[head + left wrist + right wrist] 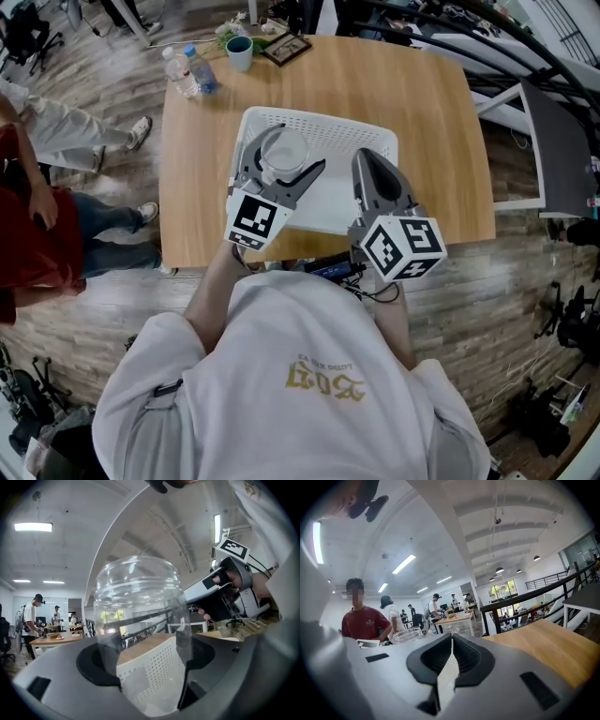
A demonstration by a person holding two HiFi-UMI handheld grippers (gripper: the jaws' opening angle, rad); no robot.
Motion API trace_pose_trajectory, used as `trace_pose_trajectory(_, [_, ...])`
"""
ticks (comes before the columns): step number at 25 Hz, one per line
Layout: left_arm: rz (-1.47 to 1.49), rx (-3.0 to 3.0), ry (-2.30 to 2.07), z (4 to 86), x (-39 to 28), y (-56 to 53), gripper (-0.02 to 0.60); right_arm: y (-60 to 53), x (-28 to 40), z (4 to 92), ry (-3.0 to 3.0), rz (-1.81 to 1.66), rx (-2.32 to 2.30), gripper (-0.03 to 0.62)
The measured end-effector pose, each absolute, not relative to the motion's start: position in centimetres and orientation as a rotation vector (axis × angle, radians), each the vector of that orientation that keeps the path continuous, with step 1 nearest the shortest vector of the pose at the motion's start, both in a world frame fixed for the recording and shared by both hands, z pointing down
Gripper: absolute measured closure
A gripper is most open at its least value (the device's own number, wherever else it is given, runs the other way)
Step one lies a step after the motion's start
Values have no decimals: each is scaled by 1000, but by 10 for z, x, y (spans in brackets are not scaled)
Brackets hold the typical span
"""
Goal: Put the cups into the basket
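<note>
L gripper [145, 663] grips 1 clear cup [138, 602] betw. its pads, upright, long axis vertical. Basket [330, 131] lies directly below and just ahead of the fingers. R gripper [451, 645] is closed tight, empty, just beside, no nearer. Cup base is hidden behind the jaws; basket inside hard to see.

We can read no word or number with certainty: the gold print [325, 382] on the back of the white shirt lies upside down to the head view, and its letters stay unclear. The left marker cube [255, 218] and the right marker cube [405, 247] carry only black-and-white square patterns. The bottle label [202, 75] and the small white mark on the red shirt [363, 623] are too small to read.
</note>
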State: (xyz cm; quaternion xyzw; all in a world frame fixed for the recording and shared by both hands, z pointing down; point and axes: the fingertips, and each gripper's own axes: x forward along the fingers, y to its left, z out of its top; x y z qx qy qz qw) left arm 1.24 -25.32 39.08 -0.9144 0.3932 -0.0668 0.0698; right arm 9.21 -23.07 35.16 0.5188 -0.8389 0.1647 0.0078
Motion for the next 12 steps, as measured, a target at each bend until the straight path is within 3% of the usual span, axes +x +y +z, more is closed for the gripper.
trace_pose_trajectory(12, [-245,-2691,1187,402,22,-262,221,-236,66,357,-2692,597,1458,572])
